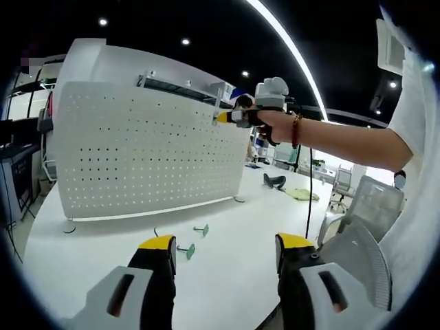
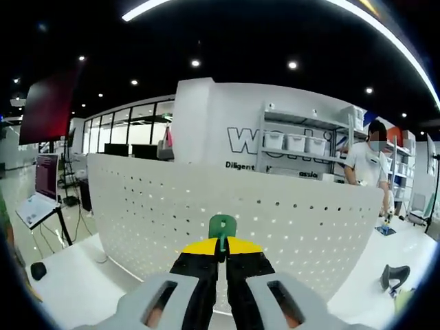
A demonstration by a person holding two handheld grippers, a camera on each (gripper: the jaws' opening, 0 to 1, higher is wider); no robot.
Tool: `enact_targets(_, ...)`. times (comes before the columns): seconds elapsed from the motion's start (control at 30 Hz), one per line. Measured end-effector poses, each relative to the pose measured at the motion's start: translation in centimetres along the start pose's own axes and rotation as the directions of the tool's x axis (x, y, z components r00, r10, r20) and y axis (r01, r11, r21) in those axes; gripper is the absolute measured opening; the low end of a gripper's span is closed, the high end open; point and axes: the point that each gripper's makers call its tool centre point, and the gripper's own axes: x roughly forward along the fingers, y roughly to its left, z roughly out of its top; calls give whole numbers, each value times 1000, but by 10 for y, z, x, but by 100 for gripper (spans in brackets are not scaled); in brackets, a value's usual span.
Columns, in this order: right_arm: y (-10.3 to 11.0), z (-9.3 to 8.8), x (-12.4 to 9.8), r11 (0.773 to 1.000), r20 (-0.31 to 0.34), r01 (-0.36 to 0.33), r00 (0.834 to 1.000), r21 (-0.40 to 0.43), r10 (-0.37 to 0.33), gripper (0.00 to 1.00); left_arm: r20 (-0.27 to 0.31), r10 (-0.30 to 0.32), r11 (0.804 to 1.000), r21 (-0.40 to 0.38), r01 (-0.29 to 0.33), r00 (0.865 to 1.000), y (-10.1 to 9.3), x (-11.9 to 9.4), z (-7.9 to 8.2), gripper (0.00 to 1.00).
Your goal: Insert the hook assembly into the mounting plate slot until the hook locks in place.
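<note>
A white perforated mounting plate (image 1: 148, 151) stands upright on the white table (image 1: 227, 275). My right gripper (image 1: 221, 117), held by a hand, is up at the plate's top right corner, shut on a green hook. In the right gripper view that green hook (image 2: 222, 226) sticks up between the shut yellow-tipped jaws of my right gripper (image 2: 221, 249), close in front of the plate (image 2: 275, 220). My left gripper (image 1: 225, 249) stands open low over the table, nothing between its jaws. Two more green hooks (image 1: 201, 229) (image 1: 187, 251) lie on the table before it.
A dark object (image 1: 273, 181) and a yellow-green item (image 1: 301, 194) lie at the table's far right. Office chairs (image 1: 368, 206) stand to the right. A person (image 2: 368, 165) stands by shelves behind the plate. A black object (image 2: 395, 275) lies on the table.
</note>
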Motion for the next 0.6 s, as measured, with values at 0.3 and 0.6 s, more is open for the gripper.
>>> enact_targets(0.3,-5,2,13,1000,-6,8,1000,-12,-8,2,-9,-2,1000,9,3,1000,1,2,1,60)
enact_targets(0.6,-17,5,21,1000,-11,19,1000,-21,-19,2,-14,7,1000,17,-7,1000,4,1,3,61)
